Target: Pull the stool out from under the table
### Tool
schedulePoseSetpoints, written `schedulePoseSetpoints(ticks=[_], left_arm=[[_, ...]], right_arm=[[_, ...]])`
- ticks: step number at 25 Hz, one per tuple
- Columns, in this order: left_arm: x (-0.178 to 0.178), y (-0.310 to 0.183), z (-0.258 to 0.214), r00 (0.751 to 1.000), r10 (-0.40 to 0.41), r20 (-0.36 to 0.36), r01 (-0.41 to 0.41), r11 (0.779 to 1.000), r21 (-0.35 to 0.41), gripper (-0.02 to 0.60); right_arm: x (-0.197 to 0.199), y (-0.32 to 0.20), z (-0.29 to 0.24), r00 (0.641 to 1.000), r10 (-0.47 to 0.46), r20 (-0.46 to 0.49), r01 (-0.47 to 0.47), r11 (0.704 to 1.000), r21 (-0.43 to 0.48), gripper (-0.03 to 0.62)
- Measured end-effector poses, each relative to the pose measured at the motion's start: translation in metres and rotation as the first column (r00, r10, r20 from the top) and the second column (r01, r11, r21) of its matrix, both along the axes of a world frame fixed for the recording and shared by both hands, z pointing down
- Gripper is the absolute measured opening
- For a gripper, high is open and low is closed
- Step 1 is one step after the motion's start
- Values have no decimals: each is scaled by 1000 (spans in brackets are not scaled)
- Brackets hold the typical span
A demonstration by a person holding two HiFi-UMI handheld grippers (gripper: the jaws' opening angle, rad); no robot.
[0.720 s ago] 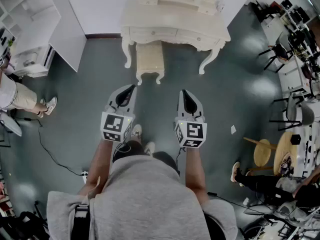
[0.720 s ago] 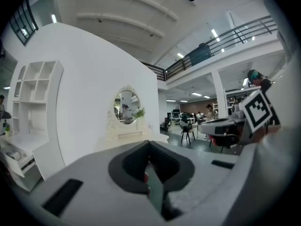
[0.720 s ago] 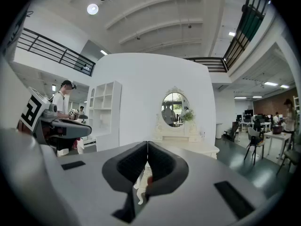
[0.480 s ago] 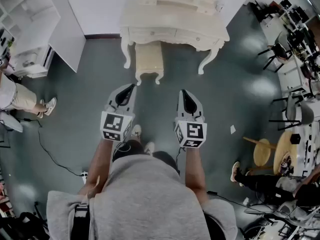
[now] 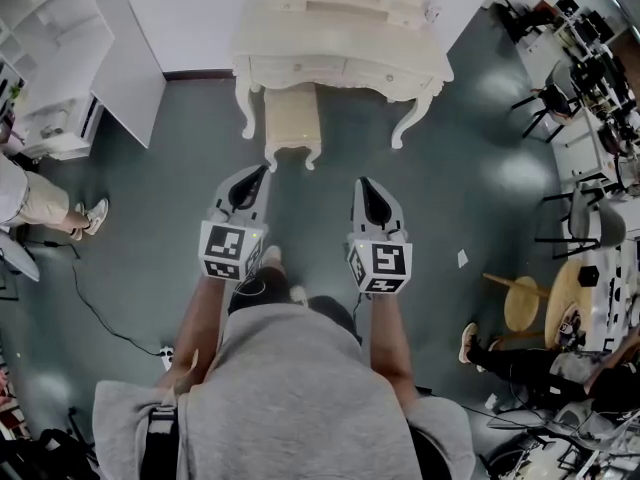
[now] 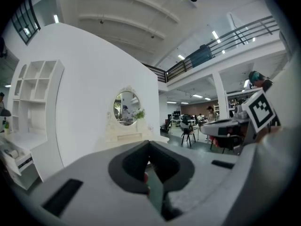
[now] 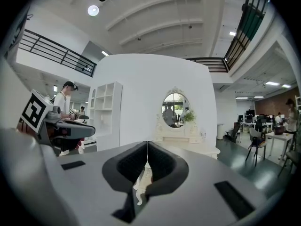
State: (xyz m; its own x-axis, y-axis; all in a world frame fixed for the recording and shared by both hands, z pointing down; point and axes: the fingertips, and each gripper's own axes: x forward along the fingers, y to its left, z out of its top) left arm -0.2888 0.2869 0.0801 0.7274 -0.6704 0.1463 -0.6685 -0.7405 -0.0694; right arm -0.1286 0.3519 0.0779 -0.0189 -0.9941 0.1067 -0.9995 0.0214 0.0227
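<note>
Stool: small, cream-white, with an oblong padded seat and short curved legs whose two near feet show at its front corners. It stands upright on the dark grey-green floor. Its far end is tucked under the table's front edge and most of the seat juts out toward the viewer. It sits between the table's two front legs, close to the left one.

Table: cream-white dressing table with a shaped top, drawers along the front and curved legs. It stands upright with its back against the white wall. An oval mirror rises from its back edge.
</note>
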Motion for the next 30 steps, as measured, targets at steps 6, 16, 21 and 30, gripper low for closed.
schedulePoseSetpoints(ticks=[6, 16, 21, 30], left_arm=[[16, -28, 5, 1000, -2, -2, 2, 1000, -12, 0], [60, -129, 21, 999, 35, -2, -35, 998, -48, 0], [78, -193, 25, 999, 41, -1, -41, 996, -77, 0], [87, -296, 50, 1000, 24, 10, -22, 990, -141, 0]], right_arm=[[16, -24, 3, 1000, 10, -11, -10, 1000, -11, 14], [52, -118, 15, 999, 40, -10, -41, 998, -45, 14], [68, -180, 18, 999, 54, 0, -53, 996, -71, 14], [76, -289, 40, 1000, 29, 2, -28, 990, -138, 14]])
